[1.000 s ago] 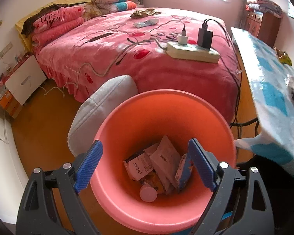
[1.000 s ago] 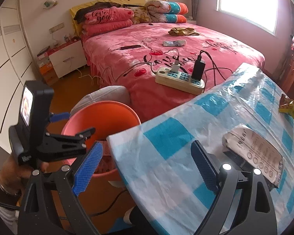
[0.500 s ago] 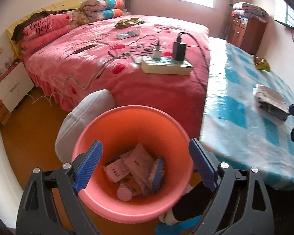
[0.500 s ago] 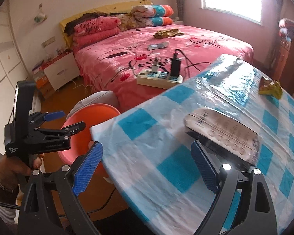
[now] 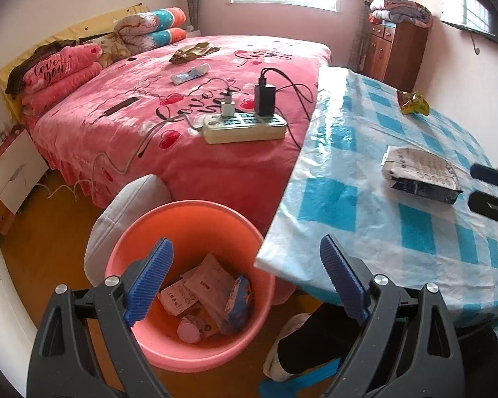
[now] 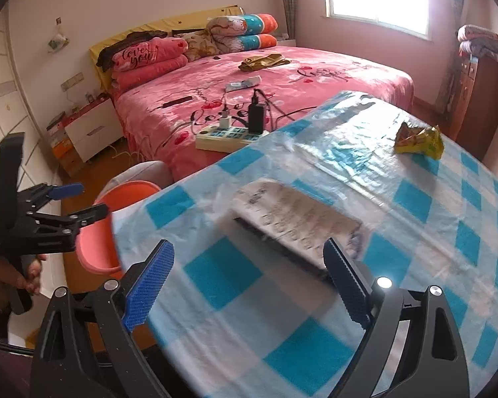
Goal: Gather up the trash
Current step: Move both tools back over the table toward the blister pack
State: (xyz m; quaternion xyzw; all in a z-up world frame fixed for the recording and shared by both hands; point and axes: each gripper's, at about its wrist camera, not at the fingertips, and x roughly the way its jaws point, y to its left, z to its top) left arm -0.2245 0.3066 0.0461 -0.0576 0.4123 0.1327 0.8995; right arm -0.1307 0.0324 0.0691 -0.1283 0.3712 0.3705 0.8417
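An orange bin [image 5: 189,219] stands on the floor beside the table, holding several wrappers and packets [image 5: 206,295]. My left gripper [image 5: 245,265] hangs open above the bin, nothing between its fingers; the right wrist view shows it at the left [image 6: 88,200], held by a hand. On the blue-checked table [image 6: 282,348] lies a flat white and dark packet [image 6: 295,222], just ahead of my open right gripper [image 6: 249,258], whose pads do not touch it. A crumpled yellow wrapper [image 6: 418,137] lies farther back. In the left wrist view the packet [image 5: 418,172] sits by the right gripper [image 5: 474,184].
A pink bed [image 5: 182,99] behind the bin carries a power strip [image 5: 245,127] with chargers and cables, plus small wrappers. A grey cushion [image 5: 126,205] leans beside the bin. A wooden cabinet [image 5: 395,53] stands at the back right, and a person's leg and shoe [image 5: 289,348] are under the table.
Both views have swung right. The left gripper has lifted away, so the bin looks smaller and lower. The right gripper has moved over the table up to the white packet.
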